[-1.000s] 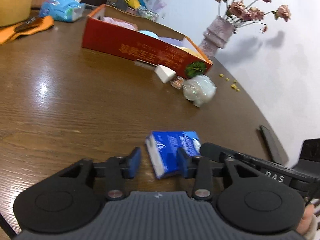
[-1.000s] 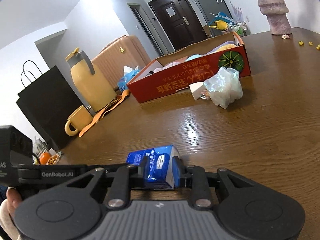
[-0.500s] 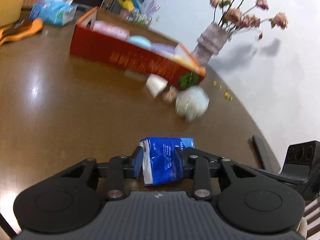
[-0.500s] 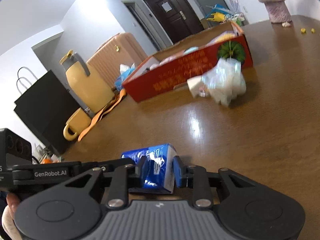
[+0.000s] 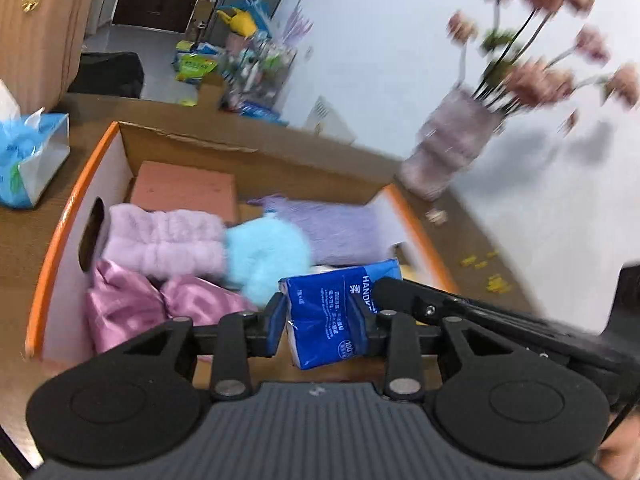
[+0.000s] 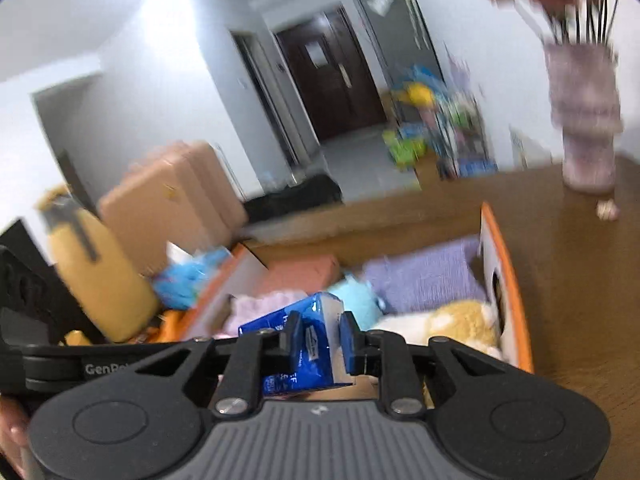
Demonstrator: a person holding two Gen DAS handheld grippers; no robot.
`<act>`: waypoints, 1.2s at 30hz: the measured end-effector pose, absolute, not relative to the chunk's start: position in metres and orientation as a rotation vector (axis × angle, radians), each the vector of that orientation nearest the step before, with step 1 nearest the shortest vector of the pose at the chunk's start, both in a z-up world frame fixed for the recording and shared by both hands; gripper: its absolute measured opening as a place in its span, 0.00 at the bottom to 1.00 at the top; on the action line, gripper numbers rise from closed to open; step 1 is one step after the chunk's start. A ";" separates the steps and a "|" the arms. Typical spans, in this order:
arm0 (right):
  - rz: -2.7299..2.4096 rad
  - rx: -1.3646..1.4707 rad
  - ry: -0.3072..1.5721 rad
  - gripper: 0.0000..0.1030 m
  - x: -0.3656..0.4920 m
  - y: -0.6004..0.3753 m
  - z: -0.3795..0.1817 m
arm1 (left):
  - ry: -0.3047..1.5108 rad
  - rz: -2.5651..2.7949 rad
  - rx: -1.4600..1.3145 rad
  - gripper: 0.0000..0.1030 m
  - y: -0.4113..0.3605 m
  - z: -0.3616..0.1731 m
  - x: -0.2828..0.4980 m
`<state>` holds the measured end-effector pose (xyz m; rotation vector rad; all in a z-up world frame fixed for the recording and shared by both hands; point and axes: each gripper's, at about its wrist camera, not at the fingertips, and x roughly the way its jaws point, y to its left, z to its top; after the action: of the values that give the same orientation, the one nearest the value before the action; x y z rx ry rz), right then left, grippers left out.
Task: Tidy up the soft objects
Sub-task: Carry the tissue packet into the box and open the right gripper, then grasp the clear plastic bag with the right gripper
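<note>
A blue tissue pack (image 5: 332, 308) hangs over the open cardboard box (image 5: 52, 252), held from both sides. My left gripper (image 5: 322, 320) is shut on its near end. In the right wrist view my right gripper (image 6: 320, 338) pinches the same tissue pack (image 6: 308, 344), and its jaws are closing further on it. The box (image 6: 516, 300) holds soft things: a pink fluffy piece (image 5: 164, 240), a light-blue plush (image 5: 268, 256), a lilac towel (image 5: 332, 228), shiny pink cloth (image 5: 120, 304) and a yellow-white plush (image 6: 452, 320).
A vase of pink flowers (image 5: 452, 156) stands on the wooden table (image 6: 580, 280) past the box's right end. A blue tissue bag (image 5: 28, 160) lies left of the box. A yellow flask (image 6: 92, 272) and a suitcase (image 6: 172, 208) are further left.
Both grippers lifted the tissue pack off the table and carried it forward until it hangs over the box. The left jaws narrowed onto the pack.
</note>
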<state>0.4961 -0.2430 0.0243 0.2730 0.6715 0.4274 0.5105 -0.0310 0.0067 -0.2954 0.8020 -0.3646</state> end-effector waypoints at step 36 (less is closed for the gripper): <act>0.467 0.047 0.405 0.39 0.301 -0.302 0.132 | 0.349 -0.215 0.006 0.82 -0.018 0.121 0.255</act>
<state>0.3012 -0.3016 0.1316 0.0470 0.4051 0.4671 0.2553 -0.0177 0.1205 0.0062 0.3494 -0.2153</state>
